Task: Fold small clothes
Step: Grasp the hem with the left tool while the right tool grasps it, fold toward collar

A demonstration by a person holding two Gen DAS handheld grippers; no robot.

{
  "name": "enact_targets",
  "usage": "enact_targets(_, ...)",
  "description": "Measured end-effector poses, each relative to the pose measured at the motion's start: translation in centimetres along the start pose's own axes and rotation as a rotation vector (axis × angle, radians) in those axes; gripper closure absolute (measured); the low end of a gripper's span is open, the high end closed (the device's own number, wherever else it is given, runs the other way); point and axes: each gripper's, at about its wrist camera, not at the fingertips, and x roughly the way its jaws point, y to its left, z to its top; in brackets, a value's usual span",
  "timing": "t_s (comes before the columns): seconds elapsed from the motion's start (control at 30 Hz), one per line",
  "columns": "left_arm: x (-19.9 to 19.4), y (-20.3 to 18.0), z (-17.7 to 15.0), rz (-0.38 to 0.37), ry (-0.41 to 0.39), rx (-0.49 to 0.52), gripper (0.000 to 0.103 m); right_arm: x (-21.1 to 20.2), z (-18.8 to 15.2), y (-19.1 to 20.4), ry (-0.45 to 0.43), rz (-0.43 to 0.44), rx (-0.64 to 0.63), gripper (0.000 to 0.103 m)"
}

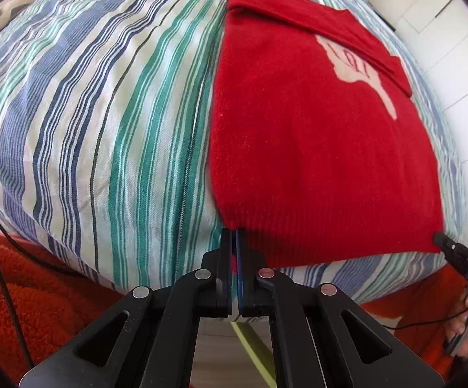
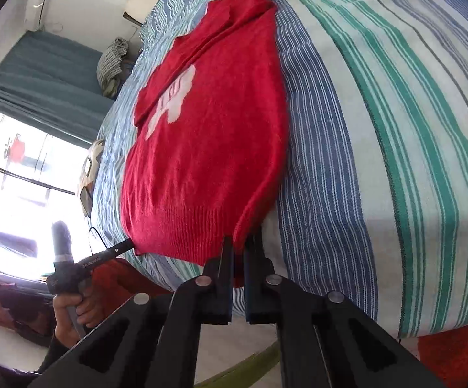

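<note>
A small red knit sweater (image 1: 314, 148) with a pale motif lies flat on the striped bed cover, sleeves folded across its chest. My left gripper (image 1: 233, 236) is shut on the sweater's near left hem corner. In the right wrist view the sweater (image 2: 208, 148) stretches away from me, and my right gripper (image 2: 241, 245) is shut on its near right hem corner. The right gripper's tip (image 1: 444, 242) shows at the hem's other corner in the left wrist view. The left gripper's tip (image 2: 124, 246) shows at the far hem corner in the right wrist view.
The striped bed cover (image 1: 104, 129) runs wide to the left of the sweater. An orange fleece blanket (image 1: 39, 291) hangs below the bed's near edge. A bundle of checked cloth (image 2: 112, 61) lies at the far end of the bed, by the curtain and window.
</note>
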Motion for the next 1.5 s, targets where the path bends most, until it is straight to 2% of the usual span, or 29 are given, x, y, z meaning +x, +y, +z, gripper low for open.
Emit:
enact_targets(0.13, -3.3, 0.2, 0.8, -0.148, -0.083, -0.062, 0.103, -2.4, 0.7, 1.6, -0.088, 0.077, -0.005, 0.098)
enact_targets(0.2, -4.8, 0.2, 2.3, -0.209, -0.132, -0.089, 0.103, -3.2, 1.8, 2.5, -0.129, 0.119, -0.006, 0.098)
enact_targets(0.27, -5.6, 0.2, 4.8, -0.244, -0.172, -0.108, 0.103, -3.6, 3.8, 3.5, -0.166, 0.146, -0.012, 0.098)
enact_targets(0.37, -5.5, 0.0, 10.1, -0.264, -0.222, -0.139, 0.103, -3.5, 8.4, 4.1, -0.216, 0.162, -0.005, 0.098)
enact_targets(0.43, -4.9, -0.1, 14.6, -0.243, -0.257, -0.151, 0.103, -3.1, 12.0, 4.3, -0.252, 0.167, 0.007, 0.098)
enact_targets(0.53, -2.6, 0.0, 21.0, -0.226, -0.269, -0.196, 0.103, -1.7, 18.1, 4.3, -0.290, 0.149, 0.015, 0.098)
enact_targets(0.67, 0.8, -0.2, 28.7, -0.128, -0.283, -0.229, 0.103, 1.7, 25.5, 3.6, -0.307, 0.106, 0.042, 0.098)
enact_targets(0.77, 3.7, -0.3, 32.6, -0.045, -0.260, -0.206, 0.103, 4.8, 29.7, 2.6, -0.281, 0.087, 0.061, 0.098)
enact_targets(0.83, 5.0, -0.7, 33.4, -0.042, -0.225, -0.143, 0.103, 6.4, 31.2, 1.8, -0.259, 0.067, 0.075, 0.098)
enact_targets(0.9, 5.5, -1.7, 33.2, -0.050, -0.169, -0.027, 0.089, 7.0, 31.5, 1.2, -0.249, 0.089, 0.093, 0.098)
enact_targets(0.97, 5.6, -2.9, 32.5, -0.087, -0.133, 0.087, 0.044, 6.7, 30.9, 1.4, -0.245, 0.106, 0.064, 0.098)
enact_targets(1.0, 5.4, -3.4, 32.0, -0.090, -0.141, 0.142, 0.038, 6.4, 30.4, 1.7, -0.244, 0.105, 0.030, 0.098)
enact_targets(1.13, 6.5, -6.6, 31.3, -0.092, -0.092, 0.351, 0.037, 5.5, 28.5, 2.4, -0.227, 0.087, -0.059, 0.098)
enact_targets(1.2, 7.3, -8.1, 31.1, -0.032, -0.094, 0.431, 0.038, 5.2, 28.1, 2.5, -0.224, 0.093, -0.068, 0.098)
enact_targets(1.33, 8.7, -8.9, 30.9, 0.021, -0.053, 0.470, 0.039, 4.7, 28.0, 3.4, -0.231, 0.080, -0.108, 0.098)
enact_targets(1.5, 7.7, -9.6, 29.7, -0.042, -0.036, 0.507, 0.050, 4.3, 28.2, 4.6, -0.233, 0.079, -0.132, 0.098)
